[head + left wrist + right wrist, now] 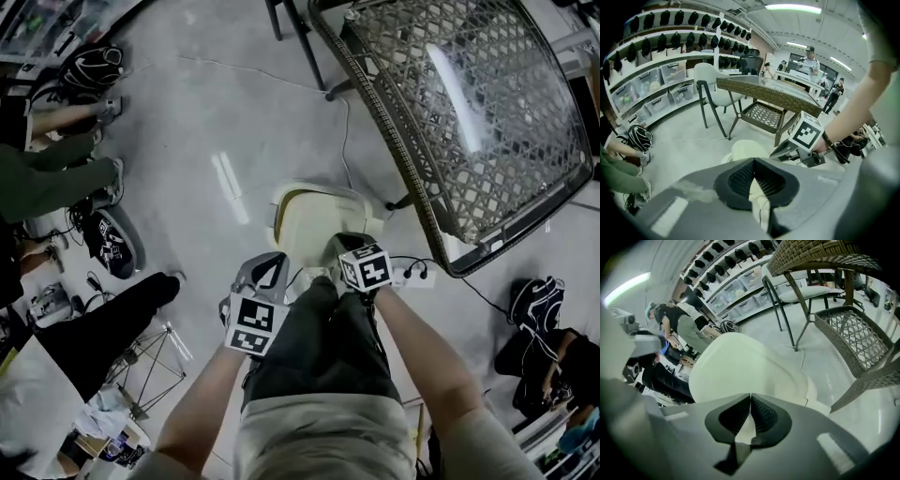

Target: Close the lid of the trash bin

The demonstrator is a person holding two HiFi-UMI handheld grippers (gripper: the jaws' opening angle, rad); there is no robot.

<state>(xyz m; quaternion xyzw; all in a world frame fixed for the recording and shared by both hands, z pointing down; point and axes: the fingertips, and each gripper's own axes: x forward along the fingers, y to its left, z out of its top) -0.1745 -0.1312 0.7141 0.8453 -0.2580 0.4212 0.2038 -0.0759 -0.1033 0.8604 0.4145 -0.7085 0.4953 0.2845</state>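
A cream trash bin (pixel 314 217) stands on the grey floor just ahead of my knees. Its domed lid (pixel 740 366) fills the middle of the right gripper view and faces up; I cannot tell whether it sits fully down on the body. My right gripper (pixel 345 246) is shut and empty, right over the bin's near right edge, its tips (pixel 750 397) close to the lid. My left gripper (pixel 267 270) is shut and empty too, beside the bin's near left corner. In the left gripper view (pixel 753 161) the bin (pixel 747 150) lies just beyond the jaws, with the right gripper (pixel 799 143) to its right.
A wicker table (pixel 469 122) stands close behind and right of the bin, with chair legs (pixel 291 28) further back. A power strip (pixel 412 274) and its cable lie right of the bin. People's legs (pixel 56 178), bags and a wire stand (pixel 150 356) are to the left.
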